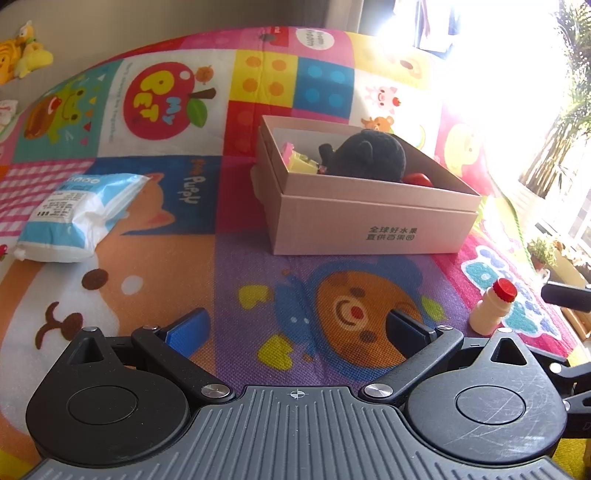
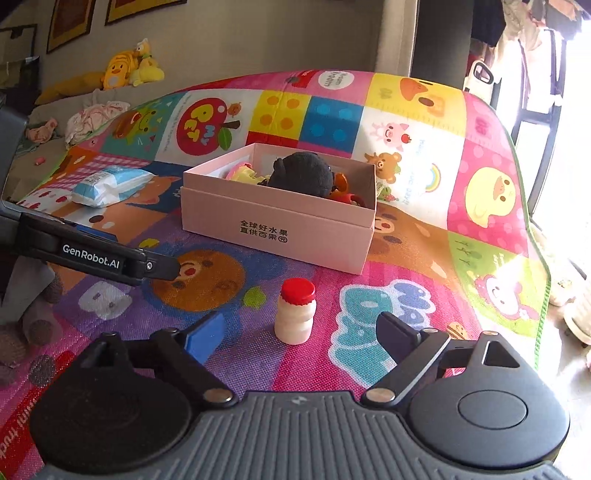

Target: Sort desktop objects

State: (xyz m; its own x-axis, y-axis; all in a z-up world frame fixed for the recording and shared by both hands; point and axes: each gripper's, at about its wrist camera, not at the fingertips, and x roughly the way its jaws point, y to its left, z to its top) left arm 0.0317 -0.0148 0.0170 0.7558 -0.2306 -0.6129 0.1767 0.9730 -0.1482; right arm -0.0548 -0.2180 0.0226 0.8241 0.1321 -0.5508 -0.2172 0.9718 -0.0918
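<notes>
We are centring the wide-open, empty right tool around the small bottle, gripping below its red cap; left tool hanging open, empty

The black plush toy hides most of the box's contents; glare whites out the window.

Yellow plush toys on the grey sofa (crumpled clothes alongside), framed pictures above
</notes>
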